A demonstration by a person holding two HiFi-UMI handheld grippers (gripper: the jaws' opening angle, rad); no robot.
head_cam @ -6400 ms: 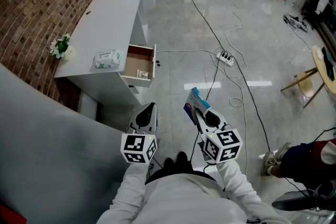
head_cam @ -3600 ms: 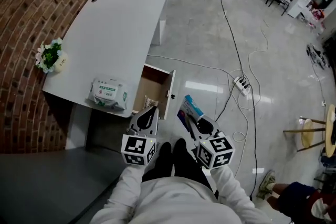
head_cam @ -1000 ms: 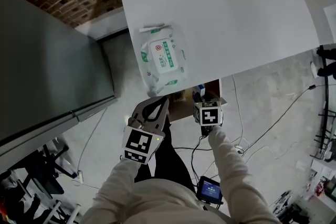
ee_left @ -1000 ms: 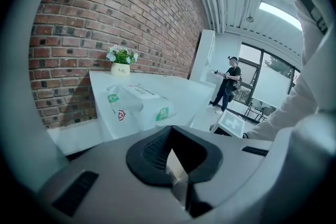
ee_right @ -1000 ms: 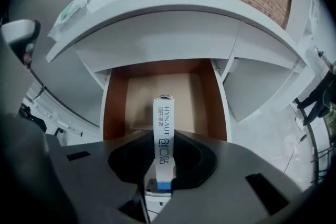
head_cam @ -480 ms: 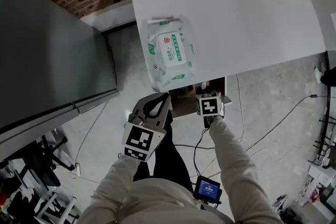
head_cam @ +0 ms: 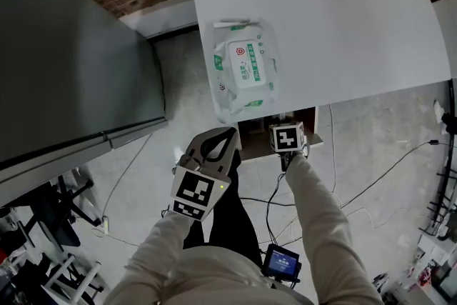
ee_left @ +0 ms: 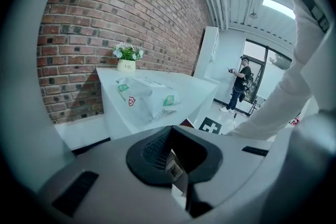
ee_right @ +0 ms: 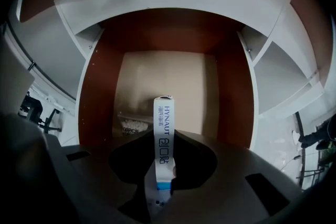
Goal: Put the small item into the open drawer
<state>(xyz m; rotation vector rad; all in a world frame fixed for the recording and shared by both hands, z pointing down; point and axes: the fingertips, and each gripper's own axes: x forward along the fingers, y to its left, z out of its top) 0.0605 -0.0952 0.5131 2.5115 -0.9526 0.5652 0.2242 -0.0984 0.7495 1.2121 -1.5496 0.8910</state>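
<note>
Lowered since a second ago, the right gripper [head_cam: 287,138] now hangs with its marker cube over the mouth of the open drawer [ee_right: 98,93], pointing steeply down into it. Its fingers [ee_right: 181,165] are clenched on a narrow white-and-blue box [ee_right: 163,136], which stands upright over the drawer's pale floor. Whether the box touches that floor cannot be told. A small clear bag [ee_right: 131,126] lies on the floor just left of the box. The brown side walls stand well clear on both sides, and the table [head_cam: 343,25] overhangs the drawer's far part.

The left gripper [head_cam: 227,135] hovers beside the drawer, its fingers [ee_left: 157,150] pressed together with nothing between them. A pack of wet wipes [head_cam: 245,69] lies at the table's near edge, just above that gripper. A flower pot [ee_left: 126,64] sits at the far edge by the brick wall [ee_left: 100,23]. A grey cabinet [head_cam: 71,68] closes off the left side. Cables [head_cam: 371,182] trail over the floor to the right.
</note>
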